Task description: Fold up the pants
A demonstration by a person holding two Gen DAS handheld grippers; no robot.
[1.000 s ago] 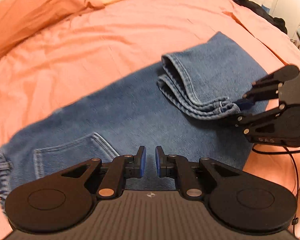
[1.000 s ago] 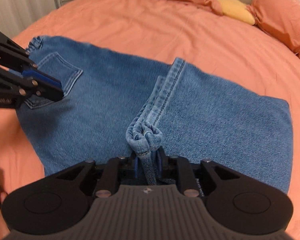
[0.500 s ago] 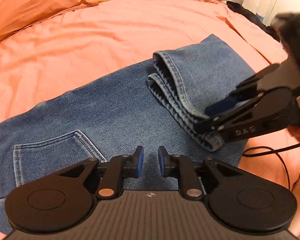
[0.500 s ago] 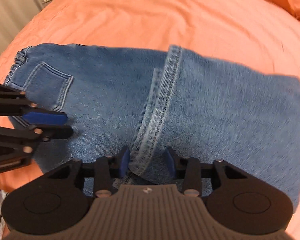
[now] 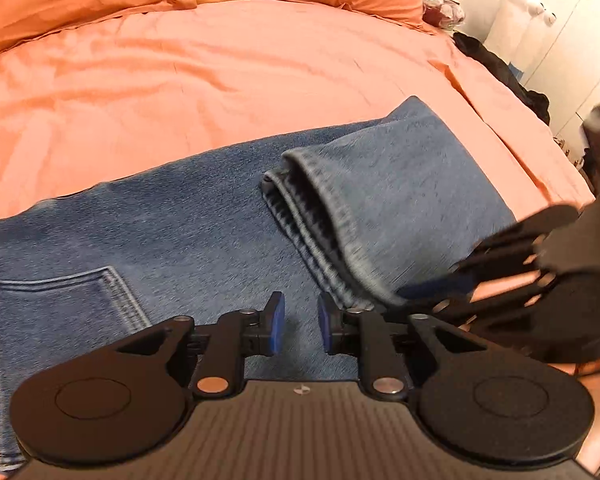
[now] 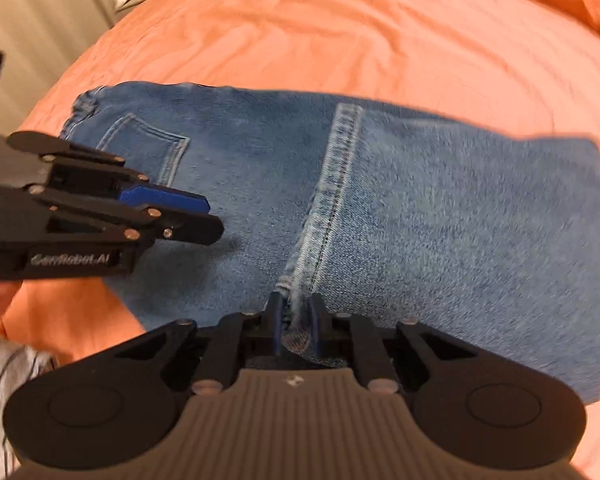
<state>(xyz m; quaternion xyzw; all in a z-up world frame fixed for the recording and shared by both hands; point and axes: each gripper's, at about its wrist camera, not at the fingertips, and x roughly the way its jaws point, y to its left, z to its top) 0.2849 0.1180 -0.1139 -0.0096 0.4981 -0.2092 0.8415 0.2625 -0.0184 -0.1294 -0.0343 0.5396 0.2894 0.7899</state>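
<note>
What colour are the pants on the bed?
Blue denim pants, with paler stitching along the hem; the right wrist view shows it best.

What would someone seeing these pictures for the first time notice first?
Blue jeans folded across an orange bedspread fill both views. The right claw has just been closing on the hem at its near end, denim between its pads. The left claw has just been opening above the denim beside the back pocket, with nothing between its pads.
</note>
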